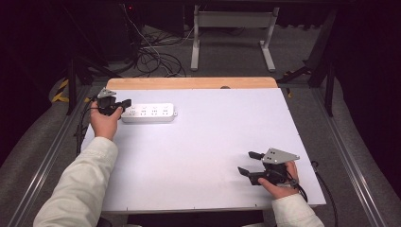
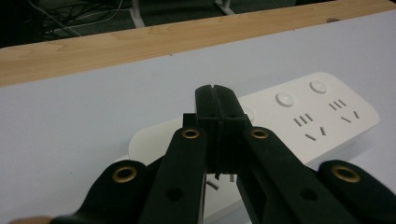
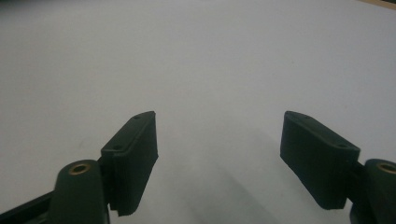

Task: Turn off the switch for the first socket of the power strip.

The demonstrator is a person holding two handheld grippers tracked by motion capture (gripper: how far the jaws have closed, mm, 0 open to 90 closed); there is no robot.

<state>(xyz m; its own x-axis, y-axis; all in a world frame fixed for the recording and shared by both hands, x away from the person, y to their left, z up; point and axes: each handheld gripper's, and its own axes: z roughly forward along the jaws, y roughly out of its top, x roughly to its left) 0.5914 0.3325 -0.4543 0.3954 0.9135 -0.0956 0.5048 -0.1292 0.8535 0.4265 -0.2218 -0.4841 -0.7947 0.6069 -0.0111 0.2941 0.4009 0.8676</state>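
Two grippers worked the white table point(image 1: 198, 156). The left gripper point(image 1: 124, 103), jaws pressed together on nothing, sat over the power strip's point(image 1: 150, 112) nine-o'clock end; the strip's long axis ran nine-to-three. The right gripper point(image 1: 246, 163), jaws wide, waited well apart toward five o'clock.

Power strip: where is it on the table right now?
In the high view the white power strip lies at the table's far left, near the wooden edge, with the shut left gripper at its left end.
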